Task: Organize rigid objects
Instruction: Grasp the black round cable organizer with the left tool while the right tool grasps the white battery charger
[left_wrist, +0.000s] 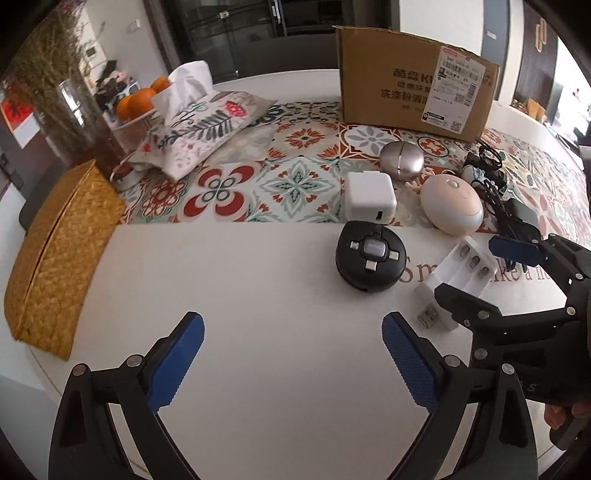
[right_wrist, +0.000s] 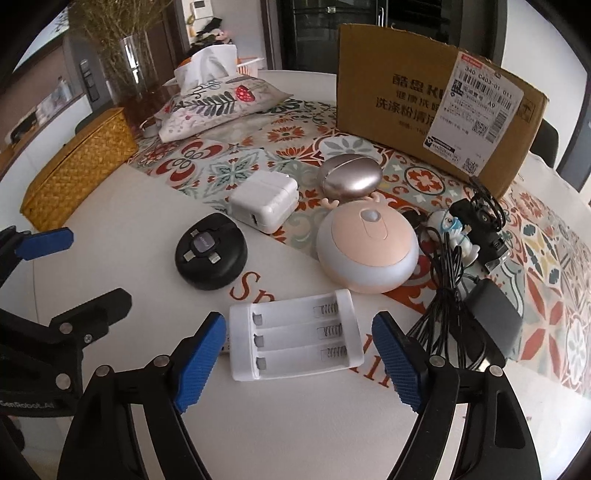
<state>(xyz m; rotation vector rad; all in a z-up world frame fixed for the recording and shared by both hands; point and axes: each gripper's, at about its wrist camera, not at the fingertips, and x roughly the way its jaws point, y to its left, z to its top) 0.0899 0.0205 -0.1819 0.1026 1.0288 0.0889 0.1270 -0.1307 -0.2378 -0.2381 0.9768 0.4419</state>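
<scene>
White battery charger (right_wrist: 295, 334) sits between right gripper (right_wrist: 299, 354) jaws, unclamped | left gripper (left_wrist: 291, 363) agape, empty | gadgets all unsorted, cardboard box (right_wrist: 424, 110) waiting

A round white table (left_wrist: 240, 295) is filling the foreground, with a patterned tile-print runner (left_wrist: 258, 173) lying across it. Behind it, dark glass-fronted doors (left_wrist: 236, 33) are standing against white walls (left_wrist: 125, 40). Daylight is coming in from a window (left_wrist: 572, 96) at the right, washing the tabletop pale. At the left, a glass vase of dried grasses (left_wrist: 70, 96) is standing beside a woven straw box (left_wrist: 59, 254).
</scene>
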